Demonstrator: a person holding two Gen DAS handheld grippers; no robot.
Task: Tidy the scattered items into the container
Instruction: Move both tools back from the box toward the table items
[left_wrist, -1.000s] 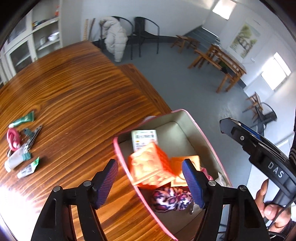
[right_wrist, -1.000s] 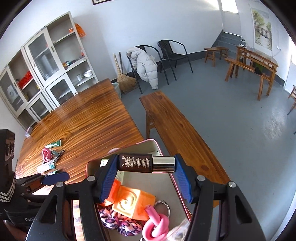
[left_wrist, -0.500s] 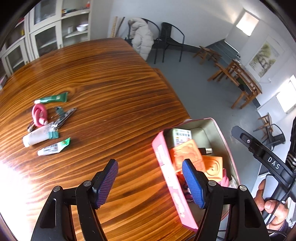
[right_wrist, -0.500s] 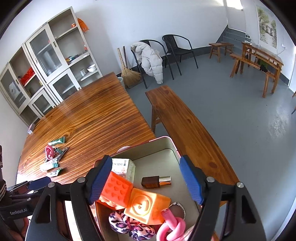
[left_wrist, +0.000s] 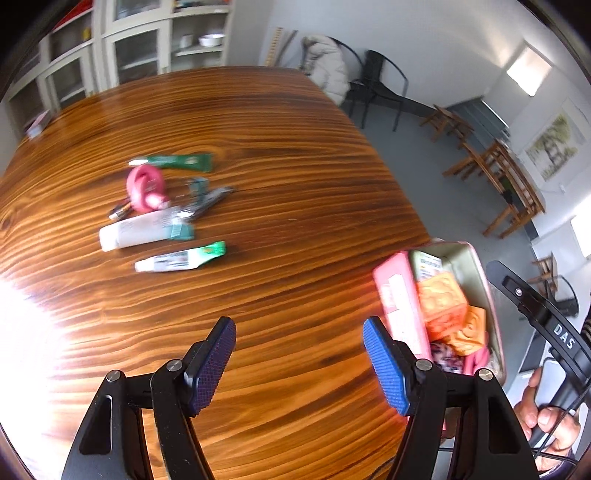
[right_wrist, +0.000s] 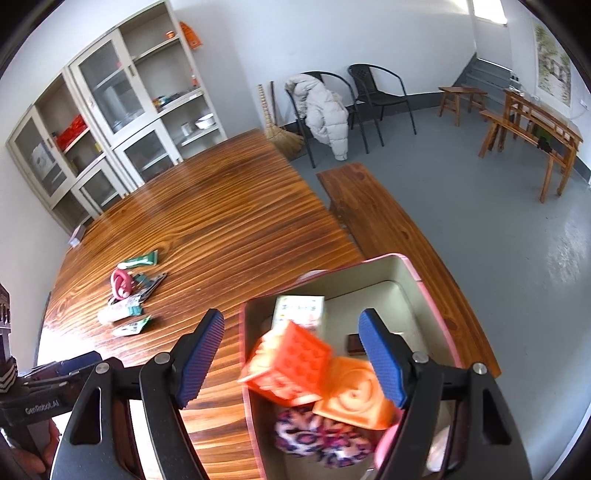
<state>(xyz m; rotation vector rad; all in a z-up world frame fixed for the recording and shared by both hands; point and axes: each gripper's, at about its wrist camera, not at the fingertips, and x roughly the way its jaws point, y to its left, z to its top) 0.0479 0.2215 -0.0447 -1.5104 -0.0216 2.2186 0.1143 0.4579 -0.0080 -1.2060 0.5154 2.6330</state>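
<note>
Right wrist view: right gripper (right_wrist: 291, 360) open, empty, over the container (right_wrist: 424, 291).
Left gripper (left_wrist: 299, 363) open, empty; tubes (left_wrist: 146, 234) lie ahead.

Glossy varnished wood tabletop (left_wrist: 295, 258), strong grain, glare patch at left of the pink container (right_wrist: 436, 291). Container walls smooth, matt beige inside, pink outside. Inside it: orange embossed cubes (right_wrist: 291, 362), soft rubbery look; leopard-print cloth scrunchie (right_wrist: 321, 435); printed paper carton (right_wrist: 299, 310). Well left of the container: smooth plastic tubes (left_wrist: 147, 232), shiny metal clipper (left_wrist: 210, 197), glossy pink ring (left_wrist: 144, 186). Left tool (left_wrist: 299, 365) and right tool (right_wrist: 291, 358): matt black plastic arms, blue knurled rubbery pads (left_wrist: 384, 369), metal screws.
</note>
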